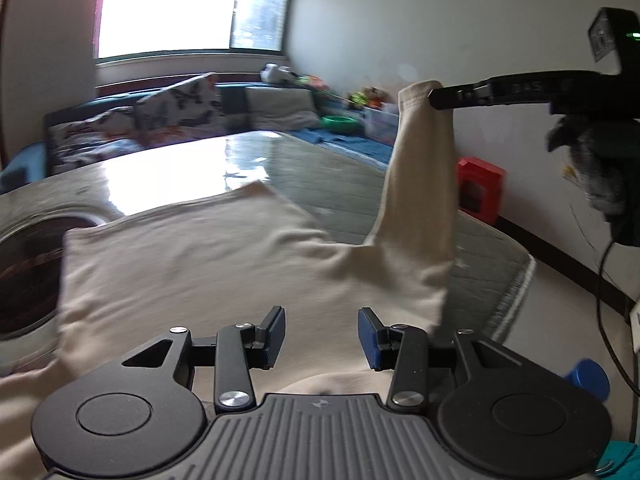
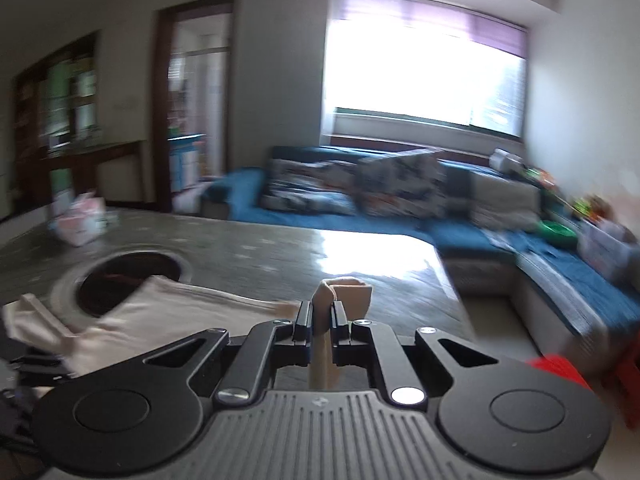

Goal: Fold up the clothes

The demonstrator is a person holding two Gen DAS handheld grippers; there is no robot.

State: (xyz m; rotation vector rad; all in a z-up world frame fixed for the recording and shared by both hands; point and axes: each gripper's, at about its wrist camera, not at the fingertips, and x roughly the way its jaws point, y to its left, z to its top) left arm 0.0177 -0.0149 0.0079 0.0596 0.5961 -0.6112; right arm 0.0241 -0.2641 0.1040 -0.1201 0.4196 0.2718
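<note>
Right, from my left wrist camera: my left gripper [image 1: 322, 338] hangs with its blue pads [image 1: 370, 338] spread wide and nothing between them, low over the body of a beige long-sleeved top [image 1: 192, 264] that lies across the grey table [image 1: 304, 172]. Over on the right my right gripper [image 1: 434, 98] comes in from the side, pinching the cuff of the sleeve [image 1: 418, 184] and holding it up high, so the sleeve hangs from it down to the shoulder. A dark round opening in the table [image 1: 24, 276] sits under the top's left edge, and a red box [image 1: 480, 184] stands on the floor by the wall

Now my right wrist view: my right gripper [image 2: 322, 318] is pressed onto the beige cuff [image 2: 346, 294], which pokes up between the fingers [image 2: 304, 320]. The rest of the top [image 2: 160, 320] spreads left, overlapping the round opening [image 2: 128, 280]. A blue sofa [image 2: 460, 236] lines the far wall under the bright window [image 2: 420, 68]
</note>
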